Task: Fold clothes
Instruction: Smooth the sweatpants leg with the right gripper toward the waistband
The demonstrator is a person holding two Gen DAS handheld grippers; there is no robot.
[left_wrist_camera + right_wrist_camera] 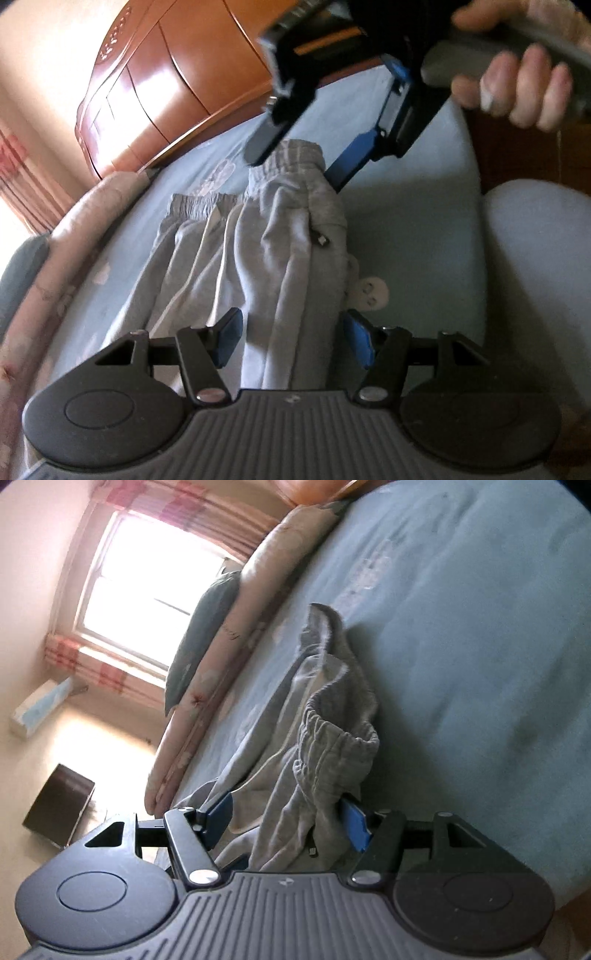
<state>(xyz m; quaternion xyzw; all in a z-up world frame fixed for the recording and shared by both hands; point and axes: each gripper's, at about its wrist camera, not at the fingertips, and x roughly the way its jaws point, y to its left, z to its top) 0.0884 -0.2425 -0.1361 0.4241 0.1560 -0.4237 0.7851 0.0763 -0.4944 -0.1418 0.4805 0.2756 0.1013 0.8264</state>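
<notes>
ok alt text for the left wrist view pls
Grey sweatpants lie on a blue bedsheet, between the left gripper's open jaws. The hand-held right gripper reaches its open jaws to the waistband, wooden headboard behind.

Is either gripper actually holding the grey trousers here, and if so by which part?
Neither grips. The left gripper stands open astride a leg of the grey trousers; the right gripper is open at the waistband, pads not pressing.

There are no words or numbers to read here. The small writing on the pink quilt is too blurry.
</notes>
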